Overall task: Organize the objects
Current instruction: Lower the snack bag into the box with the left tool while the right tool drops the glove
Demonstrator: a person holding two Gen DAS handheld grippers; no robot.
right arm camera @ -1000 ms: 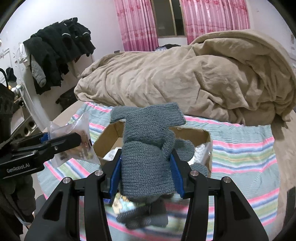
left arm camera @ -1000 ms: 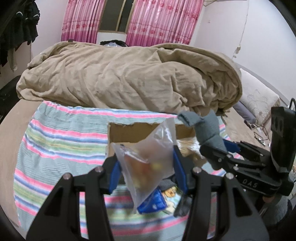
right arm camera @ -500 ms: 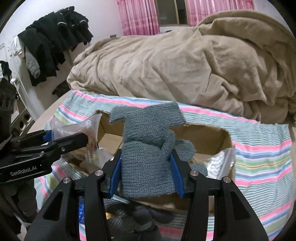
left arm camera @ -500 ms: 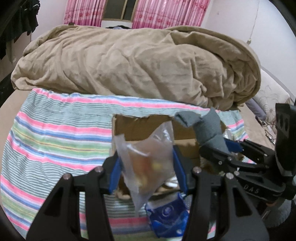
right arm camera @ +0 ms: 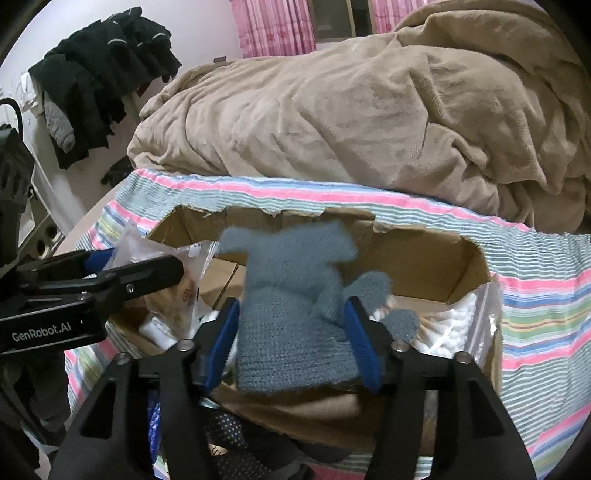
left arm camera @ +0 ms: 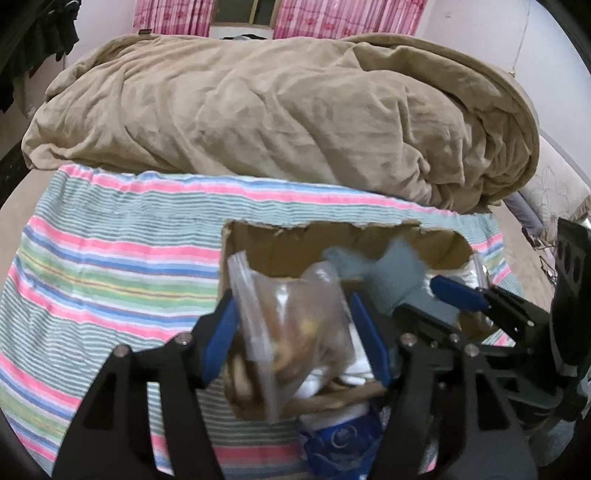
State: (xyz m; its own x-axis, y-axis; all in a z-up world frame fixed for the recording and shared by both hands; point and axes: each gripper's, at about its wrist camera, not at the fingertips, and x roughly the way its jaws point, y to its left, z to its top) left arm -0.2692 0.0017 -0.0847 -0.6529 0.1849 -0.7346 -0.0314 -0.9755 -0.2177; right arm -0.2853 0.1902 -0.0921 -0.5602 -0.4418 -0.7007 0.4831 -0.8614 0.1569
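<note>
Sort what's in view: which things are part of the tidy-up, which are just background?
In play:
- clear snack bag, between the left tongs, which have just been opening
- grey knit glove, between the right tongs, also just been opening
- cardboard box below both
- bag of cotton swabs, already in the box

Background:
- tan blanket
- striped sheet
- pink curtains
- dark clothes
</note>
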